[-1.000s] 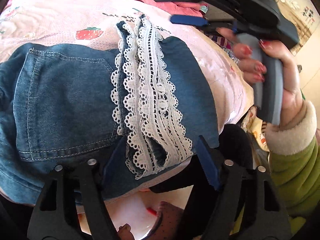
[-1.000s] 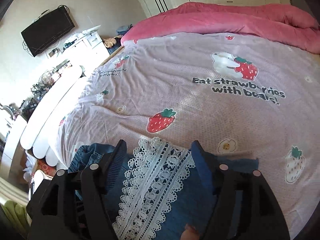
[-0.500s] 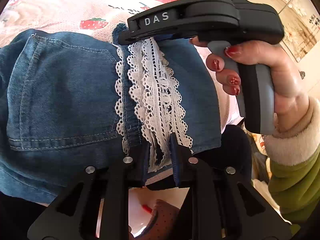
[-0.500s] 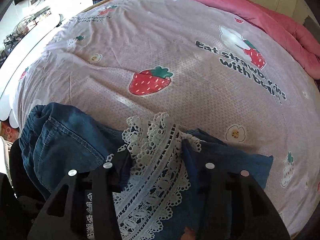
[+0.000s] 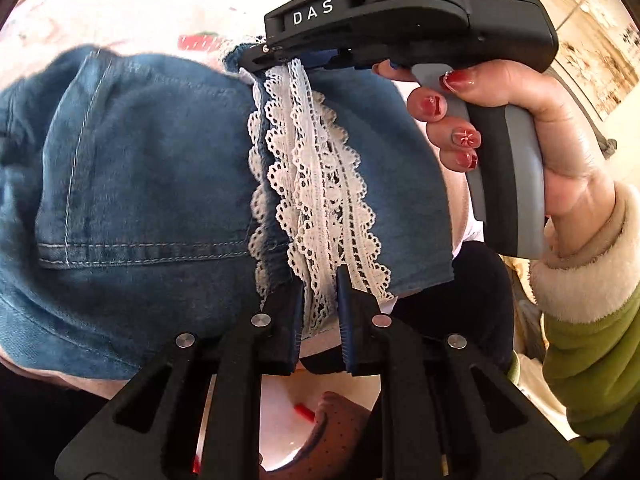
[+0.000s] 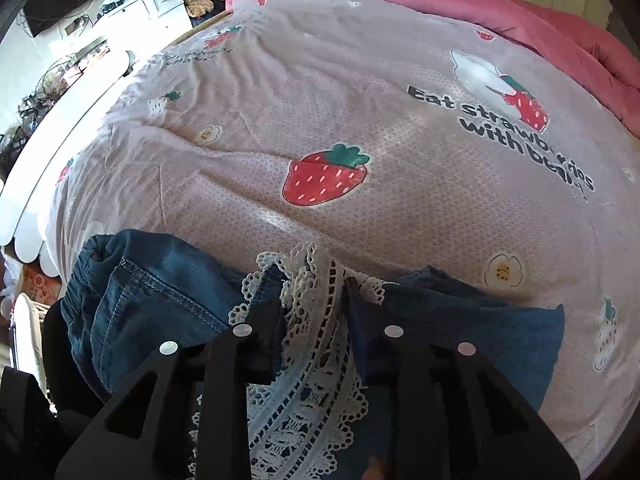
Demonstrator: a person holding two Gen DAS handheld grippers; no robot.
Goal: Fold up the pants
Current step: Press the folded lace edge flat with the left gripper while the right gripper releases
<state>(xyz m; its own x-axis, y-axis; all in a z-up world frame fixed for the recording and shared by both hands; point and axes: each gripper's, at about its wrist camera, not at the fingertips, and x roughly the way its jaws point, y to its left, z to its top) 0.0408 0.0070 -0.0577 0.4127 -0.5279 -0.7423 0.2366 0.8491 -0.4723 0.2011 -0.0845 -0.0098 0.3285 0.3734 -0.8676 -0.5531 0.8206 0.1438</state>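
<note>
Blue denim pants (image 5: 152, 184) with white lace hems (image 5: 320, 184) lie folded on the near edge of the bed. My left gripper (image 5: 320, 300) is shut on the near end of the lace hems. My right gripper (image 5: 276, 60) shows at the far end of the lace in the left wrist view, held by a hand with red nails. In the right wrist view my right gripper (image 6: 316, 292) is shut on the lace hems (image 6: 316, 344), with the denim (image 6: 152, 308) on both sides.
A pink bed sheet (image 6: 320, 120) with strawberry prints spreads beyond the pants. A red blanket (image 6: 520, 12) lies at the far end. A white dresser (image 6: 132, 8) and a wall TV stand to the left. The floor (image 5: 280, 420) shows under the bed edge.
Both grippers moved in from open onto the lace hems and closed on them, one at each end.
</note>
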